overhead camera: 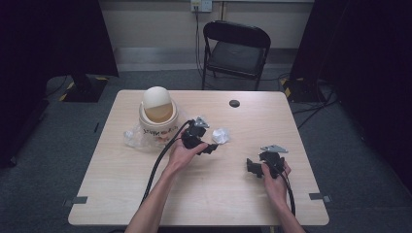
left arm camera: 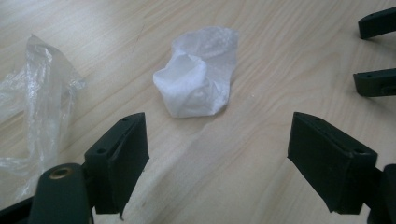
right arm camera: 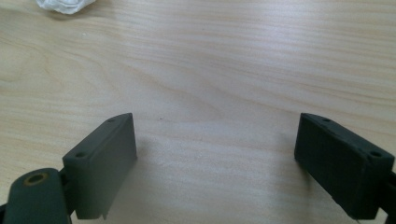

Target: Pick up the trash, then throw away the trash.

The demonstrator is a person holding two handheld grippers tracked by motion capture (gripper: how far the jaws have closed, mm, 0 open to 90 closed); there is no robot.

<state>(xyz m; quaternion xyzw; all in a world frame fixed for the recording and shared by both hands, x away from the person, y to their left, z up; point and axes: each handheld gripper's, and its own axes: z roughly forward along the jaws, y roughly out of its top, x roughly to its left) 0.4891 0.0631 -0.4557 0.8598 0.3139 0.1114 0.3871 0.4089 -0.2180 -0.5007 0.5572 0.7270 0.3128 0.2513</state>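
On table (overhead camera: 121,179) | left gripper (left arm camera: 217,154) jaws wide before crumpled wrap (left arm camera: 196,79)

Left gripper (overhead camera: 212,147) sits about centre of the table in the high view, jaws pointing toward 3 o'clock, spread wide with nothing between the pads. Left hand (overhead camera: 182,150) wraps the body from the 7 o'clock side, forearm running in from 6 o'clock, cable trailing back along it. Right gripper (overhead camera: 250,167) is at roughly 4 o'clock from the left one, well apart, jaws pointing toward 9 o'clock, also wide with nothing between them. Right hand (overhead camera: 276,180) holds it from the 5 o'clock side, wrist low.
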